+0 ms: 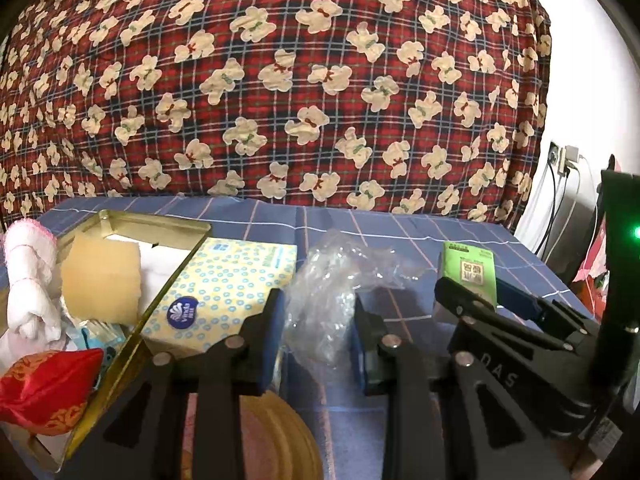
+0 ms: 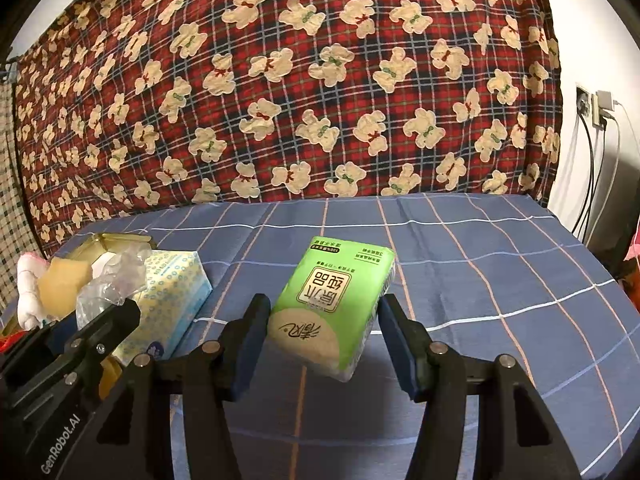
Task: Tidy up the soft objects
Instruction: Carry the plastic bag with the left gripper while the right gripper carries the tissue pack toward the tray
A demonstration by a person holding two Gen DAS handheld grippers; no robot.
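Note:
In the left wrist view my left gripper [image 1: 317, 304] is shut on a crumpled clear plastic bag [image 1: 332, 264], which bulges up between the blue pads. To its right, my right gripper [image 1: 470, 294] grips a green tissue pack [image 1: 468, 264]. In the right wrist view the green tissue pack [image 2: 336, 292] sits tilted between the pads of my right gripper [image 2: 325, 308], lifted off the blue checked tablecloth [image 2: 480, 280]. At the left of that view my left gripper [image 2: 96, 320] carries the plastic bag [image 2: 116, 276].
An open gold tin [image 1: 160, 220] at the left holds a white rolled towel [image 1: 28, 276], a beige pad [image 1: 100, 276] and a red pouch [image 1: 44, 392]. A yellow dotted tissue pack [image 1: 224, 280] lies beside it. A round gold lid [image 1: 280, 440] lies below. Bear-print cloth hangs behind; wall socket cables [image 2: 592, 108] hang at the right.

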